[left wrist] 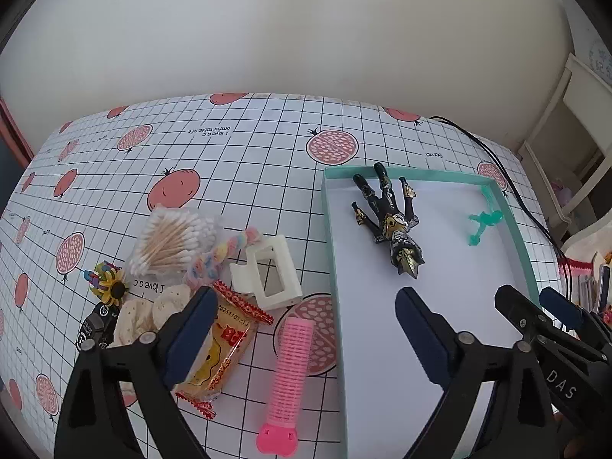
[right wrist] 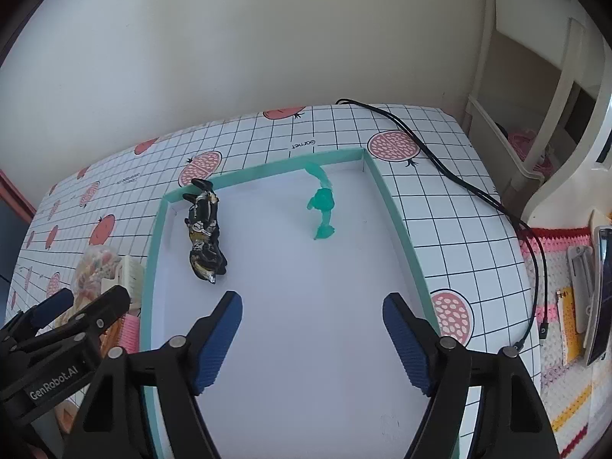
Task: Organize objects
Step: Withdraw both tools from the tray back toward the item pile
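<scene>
A shallow teal-rimmed white box (left wrist: 329, 229) (right wrist: 397, 229) holds a black-and-gold action figure (left wrist: 394, 222) (right wrist: 204, 237) and a small green translucent figure (left wrist: 484, 223) (right wrist: 323, 206). Left of the box lie a pink hair roller (left wrist: 288, 375), a white claw clip (left wrist: 267, 271), a snack packet (left wrist: 222, 352), cotton swabs (left wrist: 172, 241), a pastel scrunchie (left wrist: 225, 252) and a sunflower clip (left wrist: 111, 283). My left gripper (left wrist: 306, 329) is open, straddling the roller and the box's left wall. My right gripper (right wrist: 311, 332) hangs open over the box's white floor, holding nothing.
A black cable (right wrist: 440, 160) runs across the table's right side. A white chair (right wrist: 535, 95) stands beyond the right edge. A crocheted mat (right wrist: 558, 306) with a phone lies at far right. The wall rises behind the gridded tablecloth (left wrist: 248, 153).
</scene>
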`<action>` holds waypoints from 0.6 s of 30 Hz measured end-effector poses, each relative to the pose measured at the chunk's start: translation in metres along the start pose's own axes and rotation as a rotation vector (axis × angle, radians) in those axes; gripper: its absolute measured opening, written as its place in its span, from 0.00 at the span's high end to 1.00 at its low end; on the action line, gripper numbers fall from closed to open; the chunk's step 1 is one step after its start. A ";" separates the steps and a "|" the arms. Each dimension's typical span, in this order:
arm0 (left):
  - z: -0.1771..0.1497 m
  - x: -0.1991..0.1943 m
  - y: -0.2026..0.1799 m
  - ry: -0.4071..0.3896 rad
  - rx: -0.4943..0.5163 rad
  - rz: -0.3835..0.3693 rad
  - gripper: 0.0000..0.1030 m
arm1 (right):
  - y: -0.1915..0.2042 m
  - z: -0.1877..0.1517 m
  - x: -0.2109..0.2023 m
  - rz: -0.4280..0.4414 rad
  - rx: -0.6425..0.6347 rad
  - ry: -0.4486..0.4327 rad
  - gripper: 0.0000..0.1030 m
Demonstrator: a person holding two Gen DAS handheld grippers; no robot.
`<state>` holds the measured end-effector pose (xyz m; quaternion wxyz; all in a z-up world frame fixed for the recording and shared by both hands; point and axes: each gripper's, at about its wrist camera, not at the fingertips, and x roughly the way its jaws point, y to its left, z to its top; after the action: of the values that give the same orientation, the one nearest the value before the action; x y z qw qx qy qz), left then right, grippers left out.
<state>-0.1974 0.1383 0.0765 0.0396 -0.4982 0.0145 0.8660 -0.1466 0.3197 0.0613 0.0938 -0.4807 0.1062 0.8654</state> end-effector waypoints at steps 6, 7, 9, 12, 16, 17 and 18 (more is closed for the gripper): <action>0.002 0.003 0.005 -0.010 -0.007 0.017 0.07 | 0.007 0.001 0.005 0.006 -0.010 -0.004 0.06; 0.002 0.003 0.006 -0.013 -0.003 0.027 0.07 | 0.007 0.001 0.006 0.005 -0.010 -0.004 0.04; 0.001 0.005 0.008 -0.017 -0.001 0.043 0.06 | 0.008 0.002 0.008 0.000 -0.010 -0.008 0.00; 0.001 0.006 0.010 -0.014 -0.011 0.036 0.02 | 0.008 0.002 0.008 -0.003 -0.008 -0.012 0.00; 0.001 0.006 0.010 -0.023 -0.017 0.041 0.00 | 0.005 0.003 0.008 -0.003 0.003 -0.014 0.00; 0.001 0.005 0.011 -0.023 -0.020 0.038 0.00 | 0.004 0.002 0.008 -0.001 0.005 -0.013 0.00; 0.001 0.005 0.011 -0.023 -0.021 0.036 0.00 | 0.004 0.002 0.009 -0.002 0.007 -0.012 0.00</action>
<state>-0.2017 0.1282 0.0724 0.0186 -0.4882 0.0138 0.8724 -0.1540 0.3173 0.0557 0.0967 -0.4751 0.1081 0.8679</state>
